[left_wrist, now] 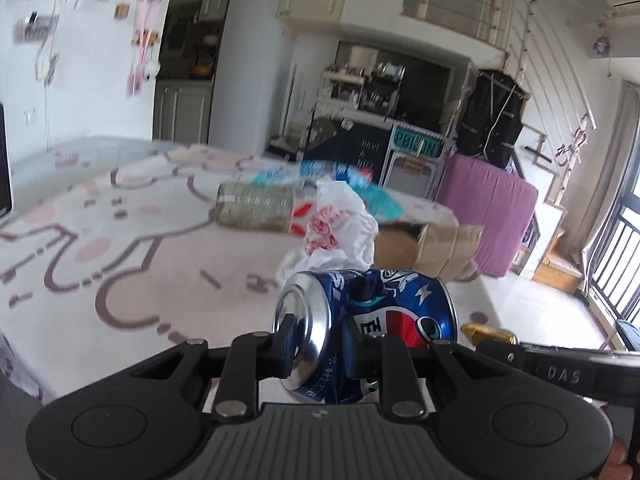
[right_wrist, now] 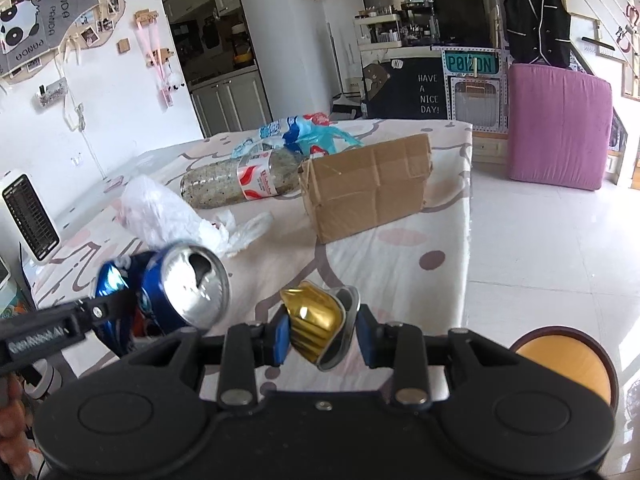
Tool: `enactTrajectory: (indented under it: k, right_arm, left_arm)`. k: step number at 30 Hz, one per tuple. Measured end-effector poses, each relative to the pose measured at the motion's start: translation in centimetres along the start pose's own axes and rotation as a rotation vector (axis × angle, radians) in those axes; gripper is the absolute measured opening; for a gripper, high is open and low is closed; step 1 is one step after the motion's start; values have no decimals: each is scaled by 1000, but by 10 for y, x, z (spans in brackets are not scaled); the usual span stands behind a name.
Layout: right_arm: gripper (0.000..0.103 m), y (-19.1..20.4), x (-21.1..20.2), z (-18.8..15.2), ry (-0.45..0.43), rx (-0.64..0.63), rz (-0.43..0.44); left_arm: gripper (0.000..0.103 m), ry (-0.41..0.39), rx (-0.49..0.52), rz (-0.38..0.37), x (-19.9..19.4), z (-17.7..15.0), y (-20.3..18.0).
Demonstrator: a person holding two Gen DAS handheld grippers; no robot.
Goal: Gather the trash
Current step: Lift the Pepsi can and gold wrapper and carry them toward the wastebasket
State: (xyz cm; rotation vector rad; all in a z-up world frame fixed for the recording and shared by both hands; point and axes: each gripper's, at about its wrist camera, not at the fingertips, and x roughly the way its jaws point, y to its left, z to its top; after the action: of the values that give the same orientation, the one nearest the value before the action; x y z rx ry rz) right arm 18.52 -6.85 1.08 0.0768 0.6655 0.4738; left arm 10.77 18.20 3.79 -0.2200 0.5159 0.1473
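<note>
My left gripper (left_wrist: 318, 354) is shut on a crushed blue soda can (left_wrist: 384, 312), pinched near its silver end and held above the patterned table (left_wrist: 120, 240). The same can (right_wrist: 188, 286) shows at the left of the right wrist view. My right gripper (right_wrist: 322, 336) is shut on a gold coffee capsule (right_wrist: 314, 314); its tip (left_wrist: 486, 334) peeks in at the right of the left wrist view. On the table lie a white plastic bag (right_wrist: 160, 212), a plastic bottle with a red label (right_wrist: 240, 180), blue wrappers (right_wrist: 308, 132) and a cardboard box (right_wrist: 368, 184).
A round orange-lined bin (right_wrist: 568, 368) stands on the tiled floor at the lower right, beside the table's edge. A white heater (right_wrist: 30, 216) sits at the table's left. A purple mattress (right_wrist: 560, 128) leans against the far wall.
</note>
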Motion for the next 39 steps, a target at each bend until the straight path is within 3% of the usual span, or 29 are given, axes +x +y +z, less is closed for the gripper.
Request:
enactTrajectory:
  k: [4, 10, 18, 26, 39]
  right_arm:
    - [35, -1, -17, 4, -39, -6, 1]
    - [35, 6, -39, 15, -65, -36, 79]
    - [34, 45, -5, 19, 80, -170, 183]
    - [34, 58, 42, 38, 113, -170, 144]
    - [34, 14, 0, 21, 74, -141, 77]
  left_arm:
    - [24, 25, 41, -13, 2, -2, -10]
    - [24, 106, 80, -58, 12, -23, -21]
    - [24, 152, 126, -87, 14, -41, -25]
    - [24, 159, 120, -90, 5, -45, -17]
    - [24, 111, 83, -40, -1, -34, -14]
